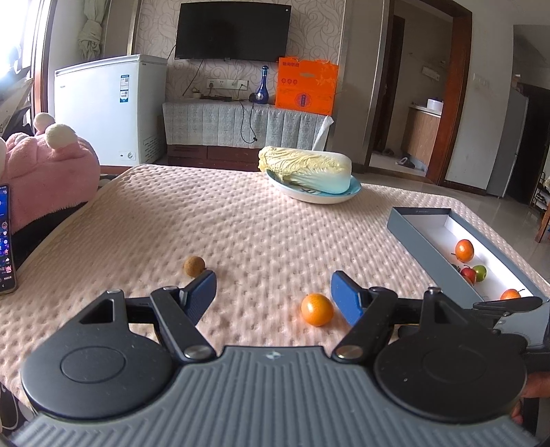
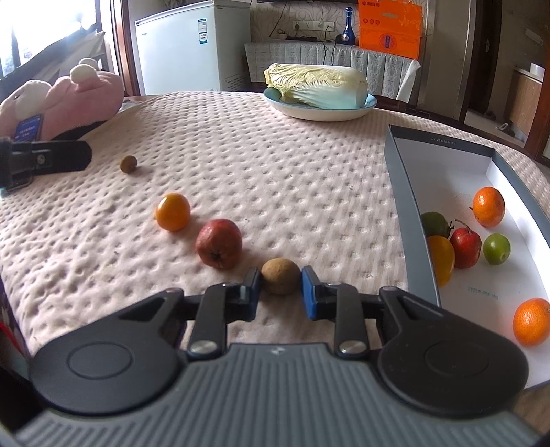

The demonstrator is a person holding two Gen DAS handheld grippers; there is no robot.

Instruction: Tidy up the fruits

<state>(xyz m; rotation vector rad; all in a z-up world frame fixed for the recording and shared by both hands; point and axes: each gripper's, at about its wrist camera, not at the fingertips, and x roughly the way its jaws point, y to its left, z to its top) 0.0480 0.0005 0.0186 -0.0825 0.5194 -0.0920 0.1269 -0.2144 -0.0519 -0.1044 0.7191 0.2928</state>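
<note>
Right claw (image 2: 280, 287) closed on one brown fruit (image 2: 280, 276) resting on the surface (image 2: 275, 165). Left claw (image 1: 273, 297) wide and empty, one loose orange fruit (image 1: 317, 308) lying just inside its right finger. Loose on the surface: that orange fruit, one red fruit (image 2: 219, 247) and a second, smaller brown fruit (image 2: 128, 164) far left. The grey box (image 2: 412, 220) at right shows six fruits: three orange, two green, one red.

place: home living rm | cues: wall tv (image 1: 232, 31), chest freezer (image 1: 110, 108), plush toy (image 1: 48, 165), cloth-covered table (image 1: 240, 233)
</note>
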